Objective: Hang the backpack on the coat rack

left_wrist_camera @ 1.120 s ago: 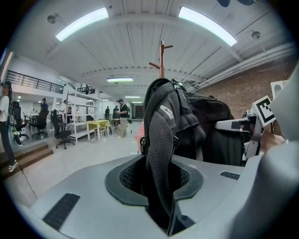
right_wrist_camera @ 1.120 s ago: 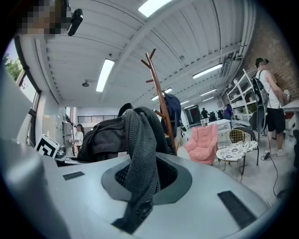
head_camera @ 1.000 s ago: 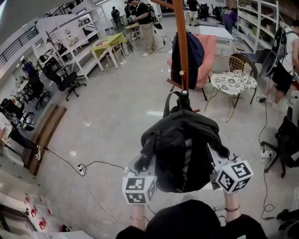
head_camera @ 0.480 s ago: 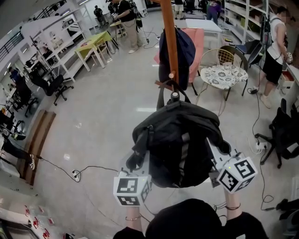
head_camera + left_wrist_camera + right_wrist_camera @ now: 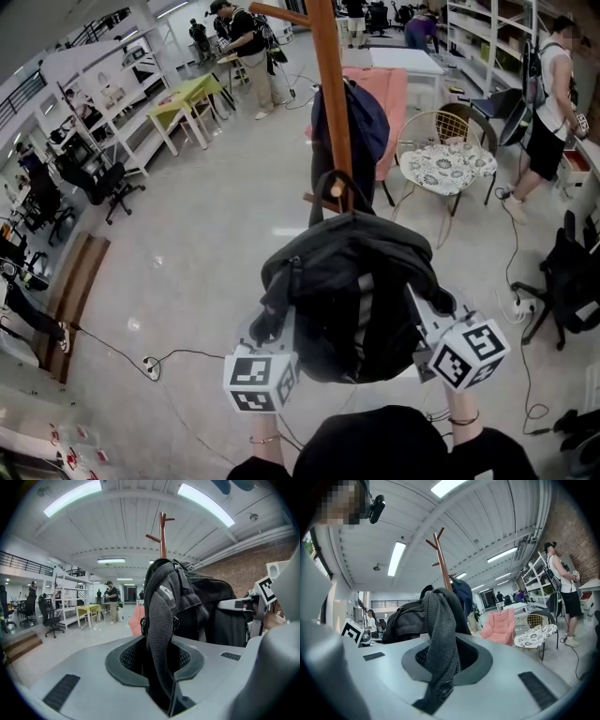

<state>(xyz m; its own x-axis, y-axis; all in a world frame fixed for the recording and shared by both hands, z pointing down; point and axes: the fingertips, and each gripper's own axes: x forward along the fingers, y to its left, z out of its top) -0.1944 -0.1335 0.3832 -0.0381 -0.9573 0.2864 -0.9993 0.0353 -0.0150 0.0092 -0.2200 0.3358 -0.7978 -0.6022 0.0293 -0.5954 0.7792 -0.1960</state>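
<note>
Two mesh straps (image 5: 160, 616) of the black backpack (image 5: 352, 281), clenched in left tool (image 5: 277, 328) and right tool (image 5: 424, 323)

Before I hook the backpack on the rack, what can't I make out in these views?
- Head view: the coat rack base is hidden behind the backpack, and its top is cut off by the frame edge.
- Head view: the handle loop and the lower peg overlap, so contact is unclear.
- Gripper views: the lower peg is hidden behind the backpack.

- Left claw (image 5: 159, 667): smooth grey moulded housing, dark mesh-lined recess, black ribbed inlays.
- Right claw (image 5: 440, 667): identical grey housing and dark recess.
- Left cube (image 5: 260, 380) and right cube (image 5: 469, 353): white, with black square markers.
- Left wristband (image 5: 265, 438) and right wristband (image 5: 463, 420): thin.
- Top (image 5: 497, 457): black.
</note>
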